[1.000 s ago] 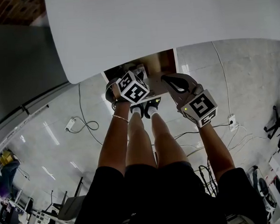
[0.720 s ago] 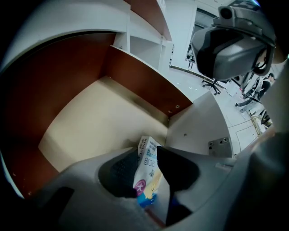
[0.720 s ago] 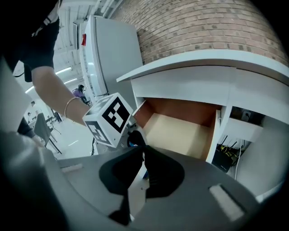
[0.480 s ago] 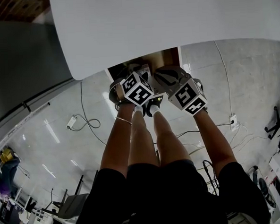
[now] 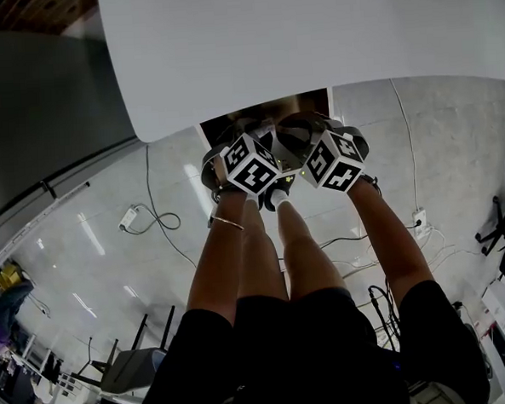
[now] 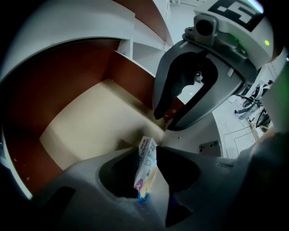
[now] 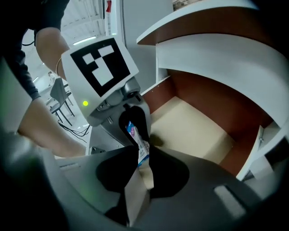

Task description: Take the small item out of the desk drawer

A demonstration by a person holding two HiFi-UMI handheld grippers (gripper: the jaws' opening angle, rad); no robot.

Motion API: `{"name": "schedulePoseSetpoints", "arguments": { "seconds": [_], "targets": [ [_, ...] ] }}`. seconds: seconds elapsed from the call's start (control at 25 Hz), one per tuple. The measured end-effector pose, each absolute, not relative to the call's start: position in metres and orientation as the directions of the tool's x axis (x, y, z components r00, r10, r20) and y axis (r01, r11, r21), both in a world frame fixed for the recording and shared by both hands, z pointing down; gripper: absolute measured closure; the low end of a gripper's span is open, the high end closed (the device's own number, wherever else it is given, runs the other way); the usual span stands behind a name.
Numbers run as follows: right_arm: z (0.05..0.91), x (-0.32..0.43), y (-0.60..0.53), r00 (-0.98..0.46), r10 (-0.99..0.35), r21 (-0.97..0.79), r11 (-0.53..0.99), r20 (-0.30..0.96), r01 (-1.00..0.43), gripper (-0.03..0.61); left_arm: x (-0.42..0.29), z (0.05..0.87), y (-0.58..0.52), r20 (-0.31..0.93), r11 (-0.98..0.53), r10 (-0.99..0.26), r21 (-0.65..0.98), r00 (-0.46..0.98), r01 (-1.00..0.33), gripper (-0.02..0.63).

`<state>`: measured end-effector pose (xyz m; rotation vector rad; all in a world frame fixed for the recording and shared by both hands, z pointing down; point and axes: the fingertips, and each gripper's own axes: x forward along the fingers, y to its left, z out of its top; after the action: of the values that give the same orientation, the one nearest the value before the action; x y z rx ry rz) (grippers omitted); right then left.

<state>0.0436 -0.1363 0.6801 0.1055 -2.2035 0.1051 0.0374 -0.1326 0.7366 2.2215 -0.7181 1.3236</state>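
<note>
My left gripper (image 6: 146,155) pinches a small printed sachet (image 6: 145,168) over the open drawer (image 6: 86,122). My right gripper (image 7: 143,168), at one o'clock from it, shows a narrow gap between its jaws. I cannot tell whether it touches the sachet's free end. In the head view, the desktop (image 5: 311,40) hides most of the drawer.

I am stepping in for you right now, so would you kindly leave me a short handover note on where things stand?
Left gripper: shut on the small sachet, held over the open drawer.
Right gripper: jaws slightly apart, empty, tips close to the sachet's free end.
Done: drawer open, sachet off the drawer floor.
Left: bring the sachet clear of the drawer, probably up onto the white desk; shutting the drawer may follow.
</note>
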Motion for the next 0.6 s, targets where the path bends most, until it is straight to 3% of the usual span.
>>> {"name": "schedulePoseSetpoints", "arguments": {
  "seconds": [0.6],
  "targets": [
    [0.725,0.033,-0.127,-0.447,0.052,-0.022,0.997,0.893,0.072,0.445,0.037,0.732,-0.121,0.881,-0.783,-0.191,0.128,0.432,-0.608,0.505]
  ]
}}
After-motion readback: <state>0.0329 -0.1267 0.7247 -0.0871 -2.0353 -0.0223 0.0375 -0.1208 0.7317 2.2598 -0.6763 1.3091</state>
